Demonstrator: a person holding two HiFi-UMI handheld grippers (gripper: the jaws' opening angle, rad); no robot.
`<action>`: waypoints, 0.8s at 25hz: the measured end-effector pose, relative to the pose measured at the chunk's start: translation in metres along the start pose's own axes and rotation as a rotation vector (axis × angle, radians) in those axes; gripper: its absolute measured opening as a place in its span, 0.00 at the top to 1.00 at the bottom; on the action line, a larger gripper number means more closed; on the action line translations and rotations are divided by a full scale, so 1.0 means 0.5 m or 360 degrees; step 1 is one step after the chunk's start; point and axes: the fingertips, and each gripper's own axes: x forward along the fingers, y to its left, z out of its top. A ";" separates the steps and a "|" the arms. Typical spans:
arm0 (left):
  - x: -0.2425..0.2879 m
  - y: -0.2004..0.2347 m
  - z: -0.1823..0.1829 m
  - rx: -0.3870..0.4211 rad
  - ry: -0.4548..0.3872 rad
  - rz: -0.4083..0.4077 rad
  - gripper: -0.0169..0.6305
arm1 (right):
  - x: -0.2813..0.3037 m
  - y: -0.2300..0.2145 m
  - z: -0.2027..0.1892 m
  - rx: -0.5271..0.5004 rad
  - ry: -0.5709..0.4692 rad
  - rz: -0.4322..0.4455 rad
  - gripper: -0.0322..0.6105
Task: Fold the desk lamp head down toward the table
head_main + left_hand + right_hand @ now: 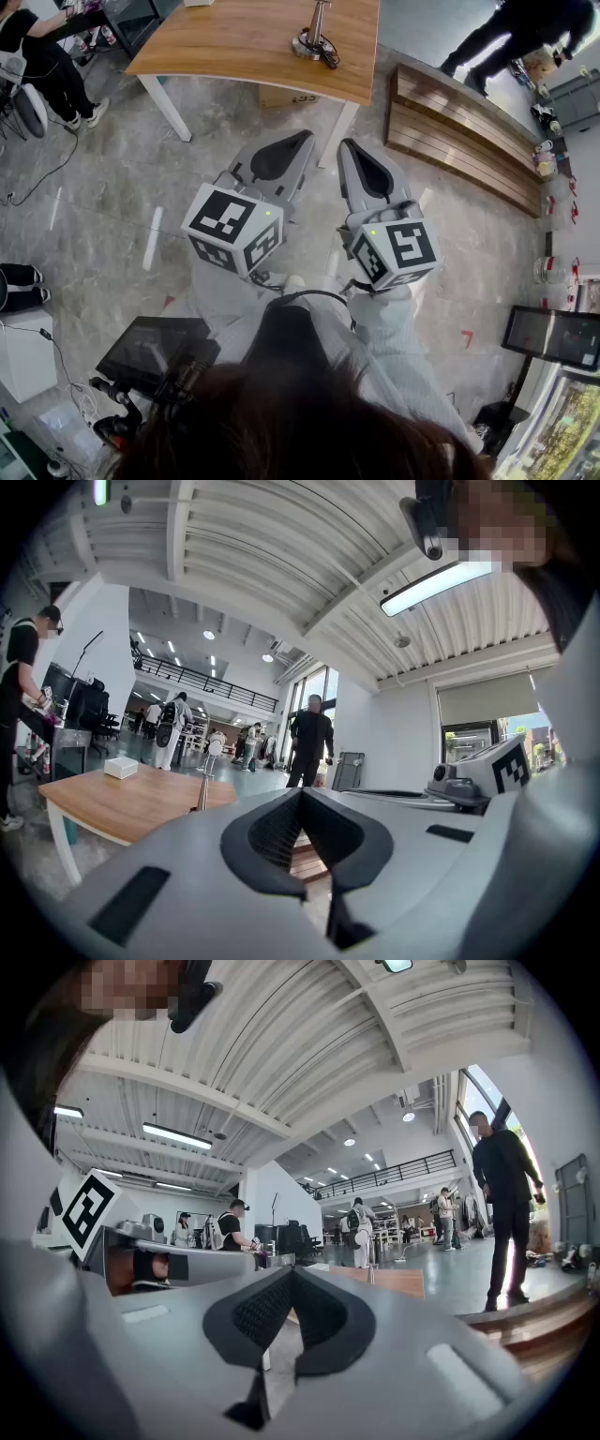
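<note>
2 closed, empty: left gripper point(298, 142), right gripper point(354, 150) | 1 lamp point(315, 37) | 1 table point(225, 42)

Open floor point(112, 234) ahead, wooden table point(216, 47) beyond, desk lamp point(316, 37) on it, slatted bench point(459, 131) perhaps crowding right.

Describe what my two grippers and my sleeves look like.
Both the left gripper and right gripper are light grey tapered shells with black ribbed pads. Each carries a white cube with black square markers and a small green light. A black cable loops between pale grey sleeves.
</note>
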 end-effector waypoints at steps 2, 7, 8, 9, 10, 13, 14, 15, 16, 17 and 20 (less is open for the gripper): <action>0.000 0.000 -0.002 0.0000 0.0004 -0.0001 0.97 | -0.001 -0.001 0.000 0.0000 -0.0004 -0.0003 0.95; 0.003 0.001 -0.001 0.0005 0.0007 0.0001 0.97 | -0.001 -0.003 0.001 0.0006 -0.0014 -0.0009 0.95; 0.003 0.001 0.000 0.0006 0.0006 0.0002 0.97 | -0.001 -0.004 0.002 0.0005 -0.0017 -0.0009 0.95; 0.004 0.002 0.001 0.0006 0.0005 0.0003 0.97 | 0.000 -0.004 0.003 0.0004 -0.0019 -0.0008 0.95; 0.005 0.002 0.002 0.0006 0.0004 0.0005 0.97 | 0.001 -0.004 0.004 0.0003 -0.0019 -0.0007 0.95; 0.009 0.007 0.009 0.0005 0.0000 0.0013 0.97 | 0.008 -0.004 0.010 -0.0006 -0.0014 -0.0002 0.95; 0.010 0.009 0.013 0.0006 -0.0004 0.0018 0.97 | 0.011 -0.004 0.012 -0.0010 -0.0013 0.0001 0.95; 0.012 0.011 0.017 0.0006 -0.0008 0.0023 0.97 | 0.014 -0.005 0.015 -0.0014 -0.0011 0.0006 0.95; 0.013 0.013 0.021 0.0004 -0.0013 0.0029 0.97 | 0.016 -0.007 0.018 -0.0017 -0.0009 0.0010 0.95; 0.014 0.013 0.023 0.0000 -0.0017 0.0037 0.97 | 0.017 -0.010 0.020 -0.0021 -0.0006 0.0013 0.95; 0.026 0.004 0.014 -0.0014 -0.0012 0.0060 0.97 | 0.006 -0.031 0.014 -0.0028 0.0007 0.0016 0.95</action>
